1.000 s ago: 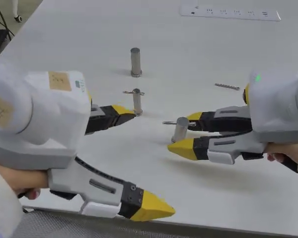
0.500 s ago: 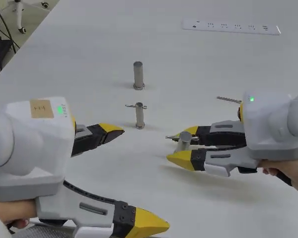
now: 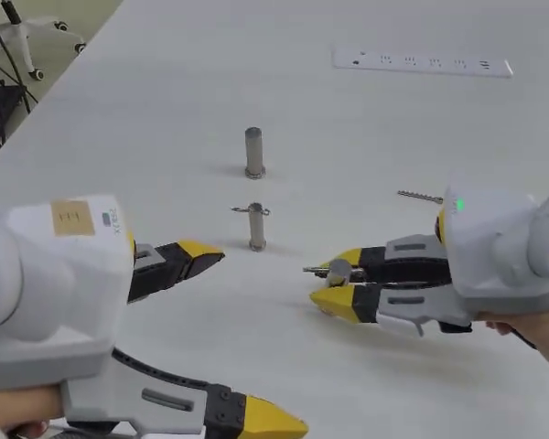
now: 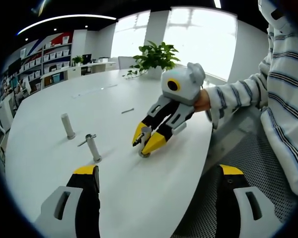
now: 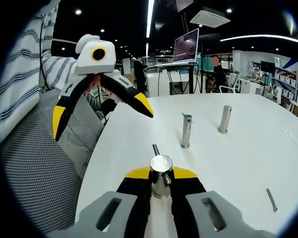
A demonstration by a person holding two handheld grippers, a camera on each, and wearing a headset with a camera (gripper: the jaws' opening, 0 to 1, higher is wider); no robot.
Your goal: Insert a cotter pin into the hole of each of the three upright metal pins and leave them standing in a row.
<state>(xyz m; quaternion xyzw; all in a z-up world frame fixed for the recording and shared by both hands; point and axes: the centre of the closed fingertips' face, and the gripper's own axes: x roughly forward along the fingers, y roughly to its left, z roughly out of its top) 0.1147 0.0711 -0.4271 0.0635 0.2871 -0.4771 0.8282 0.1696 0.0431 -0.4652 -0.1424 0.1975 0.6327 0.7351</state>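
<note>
Three upright metal pins stand in a row on the white table (image 3: 165, 110). The far pin (image 3: 253, 152) is bare. A cotter pin runs through the top of the middle pin (image 3: 256, 226). The near pin (image 3: 337, 272) also carries a cotter pin, and my right gripper (image 3: 332, 280) is shut on it; in the right gripper view that pin (image 5: 161, 176) sits between the jaws of the right gripper (image 5: 160, 174). My left gripper (image 3: 256, 340) is open, left of the middle pin and apart from it. A loose cotter pin (image 3: 420, 196) lies on the right.
A white power strip (image 3: 421, 63) lies at the far side of the table. The near table edge runs just behind the left gripper (image 4: 159, 171), with a mesh chair seat (image 4: 248, 148) below. A person's striped sleeve (image 4: 248, 94) reaches in on the right.
My left gripper has drawn back to the left, away from the middle pin. The right gripper's jaws have come closer together on the near pin. The head camera has shifted.
</note>
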